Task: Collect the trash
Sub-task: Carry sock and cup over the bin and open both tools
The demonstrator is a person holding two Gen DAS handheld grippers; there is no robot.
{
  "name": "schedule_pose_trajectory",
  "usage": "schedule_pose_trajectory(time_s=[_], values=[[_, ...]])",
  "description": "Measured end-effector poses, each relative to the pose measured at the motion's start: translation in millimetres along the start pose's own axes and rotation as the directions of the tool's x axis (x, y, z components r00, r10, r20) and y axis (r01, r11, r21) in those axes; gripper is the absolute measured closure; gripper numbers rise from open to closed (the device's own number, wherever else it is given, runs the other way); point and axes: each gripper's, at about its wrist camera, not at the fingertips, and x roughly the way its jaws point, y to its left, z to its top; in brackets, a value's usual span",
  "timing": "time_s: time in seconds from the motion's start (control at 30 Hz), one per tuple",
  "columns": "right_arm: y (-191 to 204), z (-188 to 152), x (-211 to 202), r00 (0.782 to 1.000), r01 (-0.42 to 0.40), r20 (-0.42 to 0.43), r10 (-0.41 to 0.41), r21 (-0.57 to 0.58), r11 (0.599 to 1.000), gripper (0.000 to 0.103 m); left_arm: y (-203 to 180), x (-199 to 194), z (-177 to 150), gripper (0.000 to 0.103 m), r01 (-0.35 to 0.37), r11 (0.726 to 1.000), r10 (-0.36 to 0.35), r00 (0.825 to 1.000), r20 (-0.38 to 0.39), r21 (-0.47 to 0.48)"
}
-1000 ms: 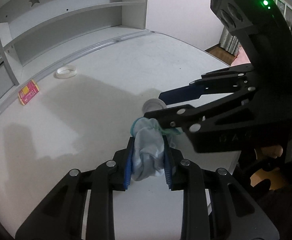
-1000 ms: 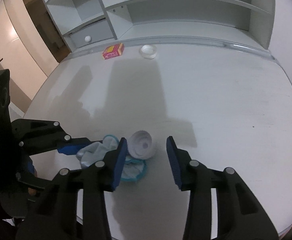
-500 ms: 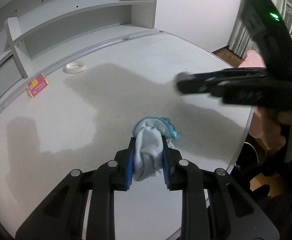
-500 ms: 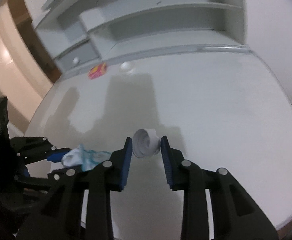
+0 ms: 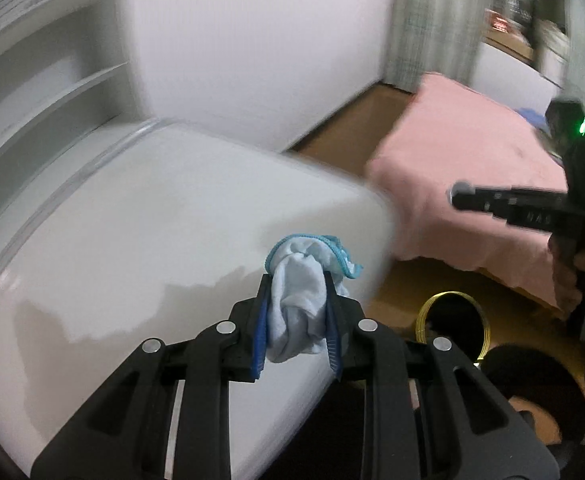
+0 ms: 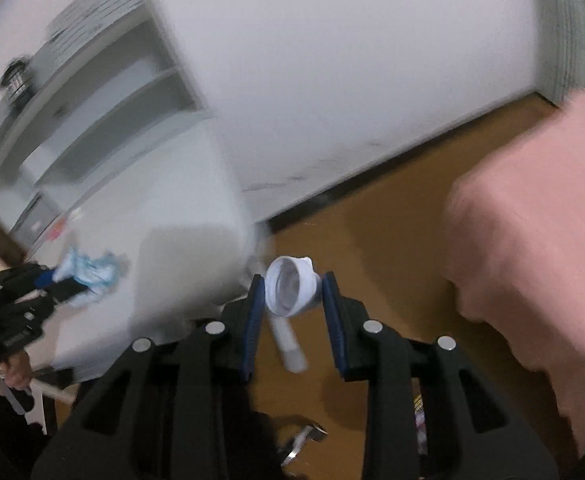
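Past the worktop (image 5: 140, 216) edge, the left gripper (image 5: 297, 332) is pinching a cloth (image 5: 298, 304); only the right view shows the right gripper (image 6: 292, 312) squeezing a paper cup (image 6: 290, 286).

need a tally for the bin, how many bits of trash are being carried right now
2: a crumpled blue cloth clamped in the left gripper, and a white paper roll in the right gripper.

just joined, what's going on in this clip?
A person is clearing trash off a white table with a handheld gripper in each hand. The left gripper is clamped on a crumpled light-blue cloth at the table's edge. The right gripper holds a small roll of white tape, its loose end hanging down, out past the table over the wooden floor. A round gold-rimmed bin sits on the floor below. Both views are motion-blurred.
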Motion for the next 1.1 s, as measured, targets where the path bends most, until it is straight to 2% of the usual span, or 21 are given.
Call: schedule_pose_trajectory(time_s=[0.1,0.23,0.3,0.37,0.5,0.57,0.7,0.83,0.9,0.93,1.0,1.1], values=[[-67.0,-29.5,-18.4,0.997,0.083,-0.003,-0.083,0.117,0.990,0.073,-56.0,26.3,22.7,0.080,0.092,0.993,-0.093,0.996,0.007,0.077],[-136.8,-73.5,-38.1,0.985,0.174,-0.027,-0.173,0.246,0.953,0.073,-134.4,70.1,39.1,0.080,0.213,0.960,-0.212,0.977,-0.026,0.180],[-168.1,-98.0,-48.0,0.977,0.213,-0.046,-0.209,0.301,0.929,0.073,-169.5,96.5,39.1,0.080,0.269,0.941,-0.257,0.963,-0.081,0.204],[-186.7,-118.3,-53.5,0.972,0.233,-0.063,-0.225,0.344,0.910,0.073,-203.1,126.9,36.3,0.080,0.334,0.919,-0.306,0.939,-0.156,0.211],[-218.2,-156.8,-53.9,0.967,0.253,-0.111,-0.228,0.424,0.869,0.073,-250.8,176.8,21.3,0.080,0.389,0.887,-0.321,0.907,-0.271,0.250],[-222.8,-174.5,-51.1,0.967,0.256,-0.134,-0.218,0.449,0.856,0.073,-260.7,194.3,11.5,0.080,0.406,0.875,-0.323,0.895,-0.308,0.263],[-240.2,-202.8,-35.8,0.964,0.259,-0.180,-0.195,0.483,0.836,0.073,-289.4,225.8,-14.4,0.080,0.453,0.845,-0.330,0.860,-0.389,0.283],[-255.7,-226.2,-11.0,0.964,0.252,-0.210,-0.165,0.515,0.819,0.073,-313.1,256.7,-50.1,0.080,0.476,0.820,-0.329,0.847,-0.419,0.319],[-262.9,-237.7,10.5,0.963,0.250,-0.226,-0.149,0.530,0.810,0.073,-324.2,274.5,-66.5,0.080,0.464,0.818,-0.305,0.850,-0.430,0.338],[-265.6,-245.8,17.5,0.960,0.255,-0.237,-0.147,0.532,0.807,0.073,-327.4,285.7,-76.2,0.080,0.465,0.817,-0.297,0.846,-0.443,0.340],[-270.8,-258.6,41.7,0.954,0.267,-0.263,-0.144,0.530,0.805,0.073,-328.2,304.7,-91.4,0.080,0.476,0.822,-0.299,0.828,-0.474,0.314],[-276.2,-280.5,73.8,0.945,0.278,-0.304,-0.122,0.549,0.788,0.073,-326.9,336.5,-117.4,0.080,0.467,0.848,-0.290,0.806,-0.516,0.252]])
